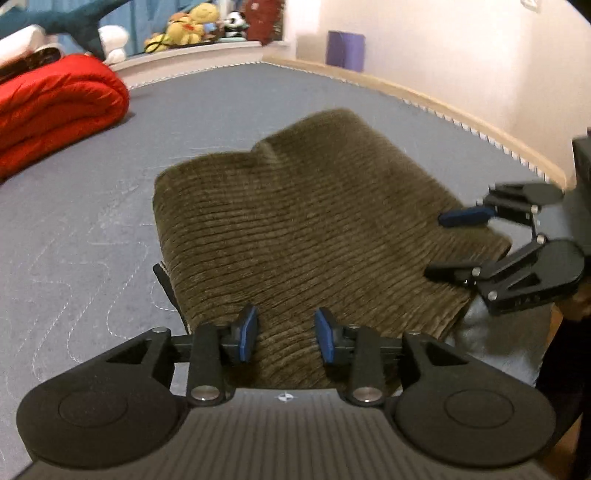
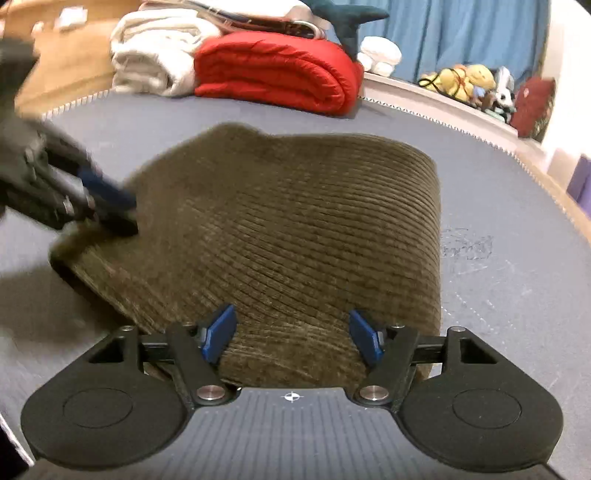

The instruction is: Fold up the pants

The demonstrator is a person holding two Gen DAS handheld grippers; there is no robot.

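Note:
Olive-brown corduroy pants (image 1: 295, 221) lie folded in a thick pad on the grey-blue mattress (image 1: 92, 221). My left gripper (image 1: 286, 332) hovers over their near edge, its blue pads apart, with cloth lying under the gap and not pinched. In the right wrist view the same pants (image 2: 295, 229) fill the middle. My right gripper (image 2: 293, 334) stands open over their near edge, pads wide and clear of the cloth. Each gripper shows in the other's view: the right gripper (image 1: 436, 246) at the pants' right corner, the left gripper (image 2: 125, 214), blurred, at their left corner.
A rolled red quilt (image 2: 277, 81) and white blankets (image 2: 155, 55) lie at the far end of the mattress. Plush toys (image 1: 192, 26) line a ledge by a blue curtain. A purple box (image 1: 345, 50) stands by the wall. A wooden bed frame (image 1: 480, 122) borders the mattress.

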